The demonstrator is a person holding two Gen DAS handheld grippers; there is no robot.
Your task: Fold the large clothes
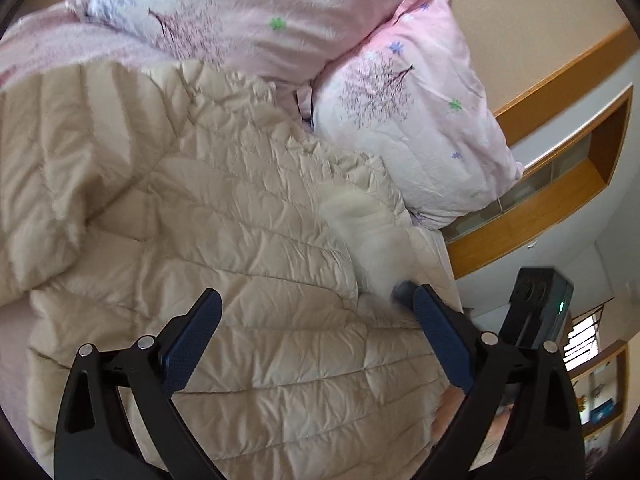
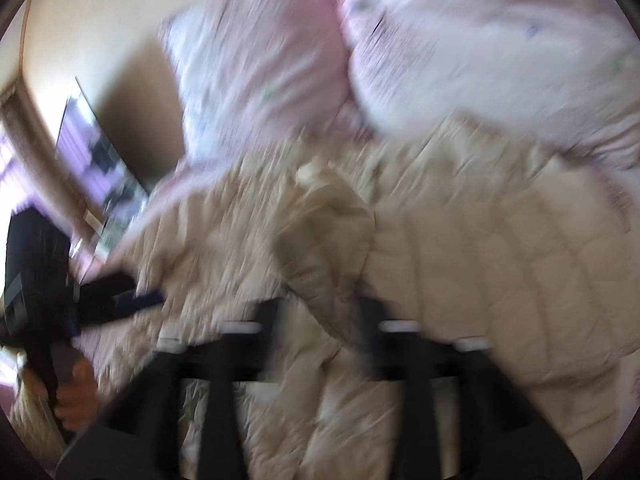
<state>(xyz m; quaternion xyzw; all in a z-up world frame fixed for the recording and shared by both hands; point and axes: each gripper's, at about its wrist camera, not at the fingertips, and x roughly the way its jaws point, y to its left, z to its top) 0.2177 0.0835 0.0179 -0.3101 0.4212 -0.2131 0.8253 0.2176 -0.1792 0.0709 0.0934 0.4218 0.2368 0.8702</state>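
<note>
A large beige quilted down jacket (image 1: 240,216) lies spread on the bed and fills most of the left wrist view. My left gripper (image 1: 316,304) is open just above it, with nothing between its blue pads. In the blurred right wrist view a raised fold of the jacket (image 2: 328,232) stands between the fingers of my right gripper (image 2: 320,304), which looks shut on it. The right gripper also shows at the right of the left wrist view (image 1: 536,312), with a blurred piece of jacket by it. The left gripper shows at the left of the right wrist view (image 2: 120,304).
Pink floral pillows (image 1: 416,96) and bedding (image 1: 224,12) lie behind the jacket. A wooden headboard shelf (image 1: 552,200) runs along the bed's right side. A framed picture (image 2: 96,152) hangs on the wall at the left of the right wrist view.
</note>
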